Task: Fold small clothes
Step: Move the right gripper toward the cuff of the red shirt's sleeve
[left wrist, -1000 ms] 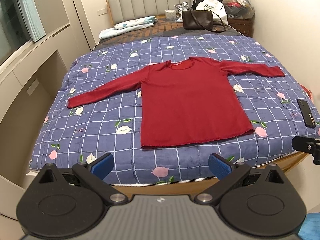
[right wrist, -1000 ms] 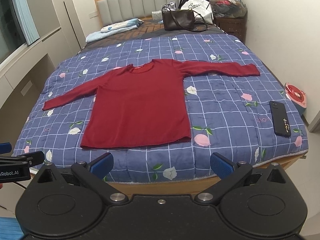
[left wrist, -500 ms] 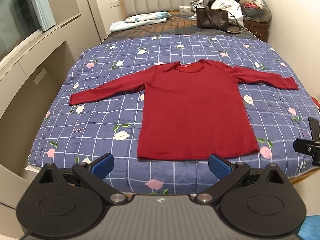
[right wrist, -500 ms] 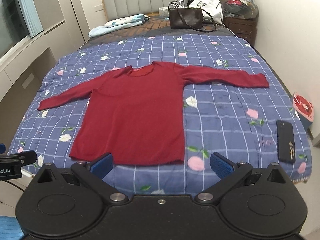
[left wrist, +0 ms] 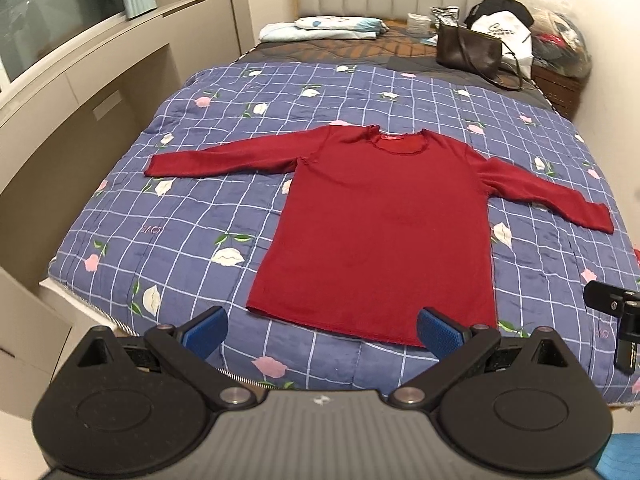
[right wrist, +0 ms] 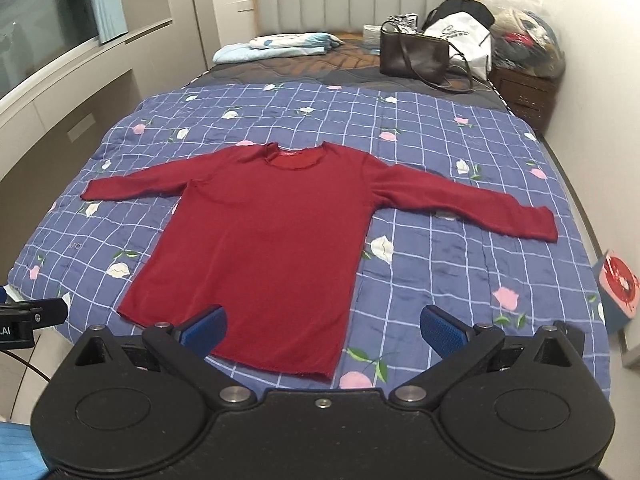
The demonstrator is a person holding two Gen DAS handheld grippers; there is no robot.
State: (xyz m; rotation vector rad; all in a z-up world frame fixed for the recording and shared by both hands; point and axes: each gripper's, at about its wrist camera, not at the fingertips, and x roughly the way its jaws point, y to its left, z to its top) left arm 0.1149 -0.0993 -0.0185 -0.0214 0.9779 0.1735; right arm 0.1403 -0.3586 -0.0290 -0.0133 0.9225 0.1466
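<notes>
A dark red long-sleeved top (left wrist: pixel 384 224) (right wrist: pixel 272 240) lies flat on the blue checked quilt (left wrist: pixel 192 216) (right wrist: pixel 460 272), front up, both sleeves spread out sideways, collar toward the headboard. My left gripper (left wrist: pixel 322 332) hovers open just short of the hem's near edge, blue pads wide apart, nothing between them. My right gripper (right wrist: pixel 322 330) is open too, above the hem's right half, its left pad (right wrist: pixel 204 330) over the red cloth. Each gripper shows at the edge of the other's view.
A brown handbag (right wrist: pixel 414 56), a white bag (right wrist: pixel 460 36) and folded light-blue bedding (right wrist: pixel 280 46) sit near the headboard. A wooden nightstand (right wrist: pixel 524 92) piled with clothes stands at the right. A built-in cabinet (left wrist: pixel 80 120) runs along the left. A pink box (right wrist: pixel 616 284) lies beside the bed.
Both grippers have moved forward and closer over the foot of the bed, so the top looks larger and its hem now reaches the pads. The phone has left both views. Both stay open.
</notes>
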